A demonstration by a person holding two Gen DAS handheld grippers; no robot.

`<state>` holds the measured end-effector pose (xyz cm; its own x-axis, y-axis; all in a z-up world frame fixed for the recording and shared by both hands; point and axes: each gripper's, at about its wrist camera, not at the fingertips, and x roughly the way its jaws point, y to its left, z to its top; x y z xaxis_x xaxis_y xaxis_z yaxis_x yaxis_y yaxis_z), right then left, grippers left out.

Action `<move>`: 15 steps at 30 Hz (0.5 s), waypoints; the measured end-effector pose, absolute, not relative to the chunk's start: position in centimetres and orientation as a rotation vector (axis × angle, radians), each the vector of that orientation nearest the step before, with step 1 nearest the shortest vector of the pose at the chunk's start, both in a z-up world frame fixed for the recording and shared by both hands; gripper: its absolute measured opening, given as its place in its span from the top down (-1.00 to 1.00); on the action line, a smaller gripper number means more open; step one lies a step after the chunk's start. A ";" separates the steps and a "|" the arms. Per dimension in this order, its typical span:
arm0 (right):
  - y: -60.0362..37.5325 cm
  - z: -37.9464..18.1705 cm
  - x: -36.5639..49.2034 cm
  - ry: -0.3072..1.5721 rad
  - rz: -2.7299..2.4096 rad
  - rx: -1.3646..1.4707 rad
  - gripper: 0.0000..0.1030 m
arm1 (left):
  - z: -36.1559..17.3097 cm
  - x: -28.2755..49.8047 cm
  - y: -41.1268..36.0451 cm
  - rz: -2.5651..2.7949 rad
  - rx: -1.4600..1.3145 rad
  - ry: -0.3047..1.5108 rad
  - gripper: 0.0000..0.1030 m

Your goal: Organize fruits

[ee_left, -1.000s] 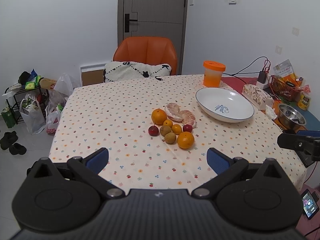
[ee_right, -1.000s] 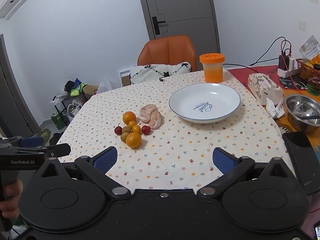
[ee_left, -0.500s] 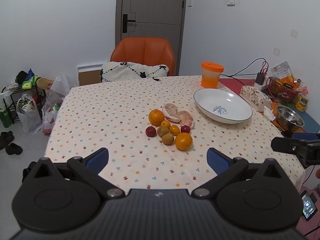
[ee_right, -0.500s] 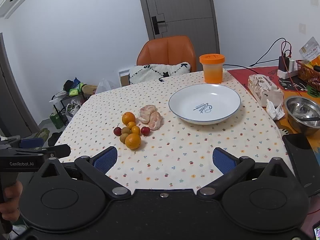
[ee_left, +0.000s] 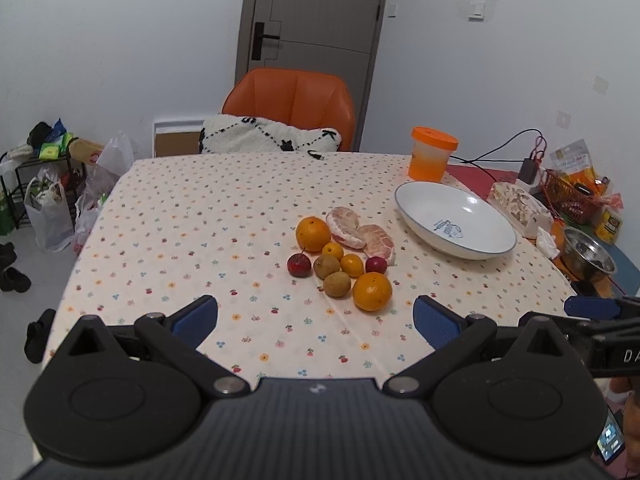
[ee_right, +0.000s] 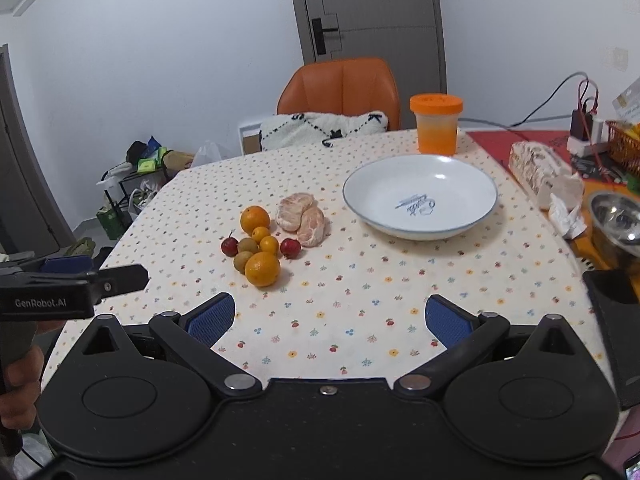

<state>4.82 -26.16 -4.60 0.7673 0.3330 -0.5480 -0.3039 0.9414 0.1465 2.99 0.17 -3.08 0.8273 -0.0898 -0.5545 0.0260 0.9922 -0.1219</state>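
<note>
Since a second ago you have swung the left gripper [ee_left: 316,316] slightly, so the fruit sits more central in its view; the right gripper [ee_right: 330,316] has barely shifted. The bench [ee_right: 400,300] carries a white plate [ee_right: 420,224] toward its far right edge, bare, likely the fruits' destination. The fruit cluster [ee_right: 272,236] lies mid-bench, left of the plate, pieces touching. Both pairs of fingers are spread wide and grasp nothing, poised at the near edge for a first pick.
</note>
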 end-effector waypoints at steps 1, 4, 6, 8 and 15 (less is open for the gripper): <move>-26.1 -4.9 5.0 0.606 0.352 0.052 -1.00 | -3.4 3.2 0.3 -0.062 -0.119 0.596 -1.00; -25.9 -5.9 5.6 0.588 0.353 0.057 -1.00 | -4.4 4.1 0.7 -0.051 -0.140 0.614 -1.00; -25.7 -6.5 6.3 0.609 0.351 0.068 -1.00 | -4.9 4.6 0.8 -0.037 -0.143 0.613 -1.00; -25.6 -7.1 7.2 0.635 0.366 0.079 -1.00 | -5.3 5.0 0.7 -0.026 -0.137 0.611 -1.00; -25.1 -8.4 8.8 0.638 0.389 0.077 -1.00 | -6.6 6.1 0.2 -0.033 -0.109 0.617 -1.00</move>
<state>8.80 -25.08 -8.42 0.7336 0.3772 -0.5653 -0.3305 0.9249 0.1882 6.10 0.18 -6.64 0.8155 -0.0634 -0.5752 -0.0017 0.9937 -0.1120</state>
